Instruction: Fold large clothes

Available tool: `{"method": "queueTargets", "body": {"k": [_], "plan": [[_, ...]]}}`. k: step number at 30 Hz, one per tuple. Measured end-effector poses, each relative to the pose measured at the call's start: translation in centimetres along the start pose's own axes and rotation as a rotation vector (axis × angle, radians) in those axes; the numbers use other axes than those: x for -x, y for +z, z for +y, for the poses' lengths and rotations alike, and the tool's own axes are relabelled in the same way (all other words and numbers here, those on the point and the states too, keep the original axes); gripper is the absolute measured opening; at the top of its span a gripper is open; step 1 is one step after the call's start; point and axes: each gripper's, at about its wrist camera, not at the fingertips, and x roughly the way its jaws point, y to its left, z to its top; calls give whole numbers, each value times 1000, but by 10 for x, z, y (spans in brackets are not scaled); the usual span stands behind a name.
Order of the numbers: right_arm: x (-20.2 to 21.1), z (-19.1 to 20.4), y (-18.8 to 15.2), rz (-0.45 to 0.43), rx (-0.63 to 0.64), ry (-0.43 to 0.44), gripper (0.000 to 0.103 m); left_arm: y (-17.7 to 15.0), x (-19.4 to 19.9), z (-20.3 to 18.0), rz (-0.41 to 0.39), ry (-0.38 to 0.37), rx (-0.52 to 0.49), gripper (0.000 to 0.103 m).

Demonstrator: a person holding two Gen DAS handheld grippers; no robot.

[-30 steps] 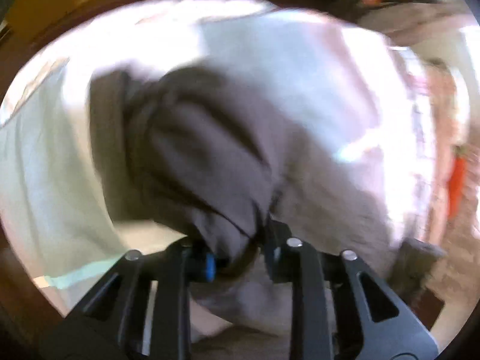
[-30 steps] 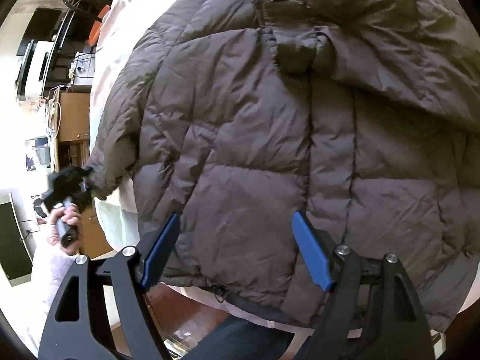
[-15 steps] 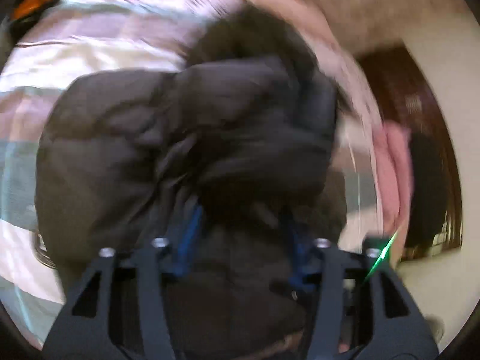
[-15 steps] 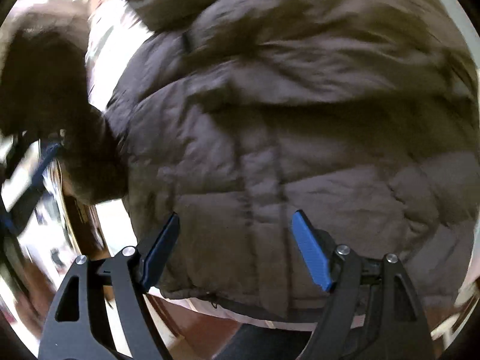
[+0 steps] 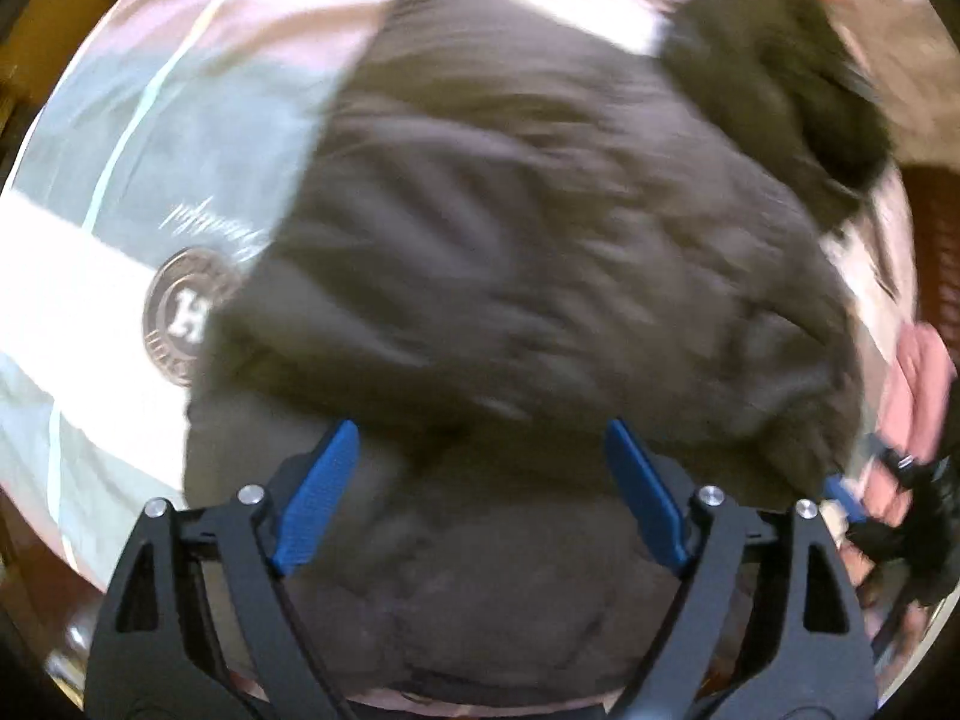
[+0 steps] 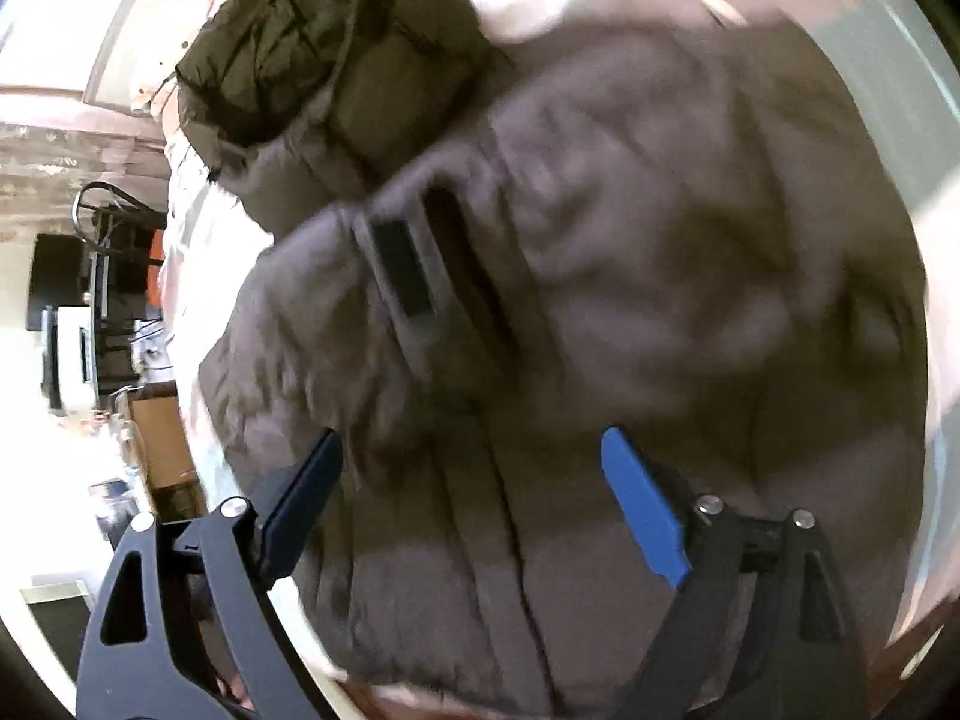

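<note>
A dark brown puffer jacket [image 5: 540,276] lies on a pale bedsheet [image 5: 150,138], its furry hood [image 5: 774,78] at the upper right of the left wrist view. My left gripper [image 5: 480,474] hangs over the jacket, its jaws opening wide, no cloth pinched between the blue pads. In the right wrist view the same jacket [image 6: 630,300] fills the picture, a sleeve folded across its body with a dark cuff tab [image 6: 405,276] showing. My right gripper [image 6: 471,480] hovers above the jacket's lower part, jaws opening, nothing gripped.
A round logo [image 5: 183,312] is printed on the sheet beside the jacket. A pink garment [image 5: 921,378] lies at the right edge, near the other gripper. Furniture and a wooden cabinet [image 6: 162,438] stand left of the bed, past its edge.
My left gripper let go of the sleeve cuff that it held and swung across over the jacket body, jaws spreading. The sleeve now lies folded over the jacket. The right gripper shifted and rolled.
</note>
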Motion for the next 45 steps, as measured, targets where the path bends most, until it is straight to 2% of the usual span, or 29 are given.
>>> {"method": "queueTargets", "body": {"k": [2,3,4,5,6,7,8,10,13,16,18,19,21,22,23,24,25,26,28,30,31,33,35,37,40,42,45], "plan": [[-14,12,16,2,21,-26,91,7,-16,14,22,11,50,86],[-28,19,24,37,35,-41,91,11,-24,21,34,13,68,88],[-43,25,28,89,56,-27,83,12,-29,26,44,16,80,91],[-56,32,28,126,85,1,47,16,-37,33,57,14,101,92],[-66,40,27,153,122,-8,31,18,-44,38,64,7,117,93],[-75,53,24,165,182,-42,19,22,-49,41,67,7,125,94],[-79,68,22,156,254,-60,15,24,-51,41,66,11,124,94],[-80,93,22,115,352,-95,14,31,-56,39,59,25,117,94],[-67,117,32,31,351,-45,12,44,-55,39,38,27,105,94],[-22,114,56,-166,273,13,11,56,-50,39,12,12,89,94],[-3,97,66,-231,199,-10,11,61,-50,41,17,-42,96,95],[-1,86,70,-242,171,-54,11,62,-49,42,23,-62,100,95],[-11,69,72,-207,155,-112,12,59,-52,40,46,-81,83,95],[-20,63,70,-164,170,-131,18,57,-53,37,50,-81,55,95],[-28,57,67,-116,186,-145,38,56,-52,36,50,-82,35,95],[-33,51,62,-80,198,-158,50,53,-50,35,48,-87,20,95],[-31,46,57,-80,196,-157,69,50,-46,35,40,-98,11,95],[-22,36,49,-111,175,-143,74,46,-39,37,22,-110,5,95],[-6,22,40,-170,106,-129,74,39,-22,44,-29,-102,-1,95],[2,15,26,-200,72,-37,74,39,-15,50,-70,-84,-3,95],[2,19,21,-196,94,14,74,41,-11,52,-91,-70,-5,95],[-3,37,17,-193,151,58,73,44,-6,49,-100,-34,-15,95],[-17,61,18,-147,199,100,73,46,0,47,-96,-15,-11,95],[-40,79,22,-75,216,63,73,52,-2,46,-86,-2,1,96],[-92,84,35,14,228,-112,73,61,-21,28,-43,48,6,96],[-111,81,45,40,238,-151,73,65,-29,24,-27,63,-5,96],[-109,83,61,31,215,-146,72,66,-31,18,-26,80,-40,96]]}}
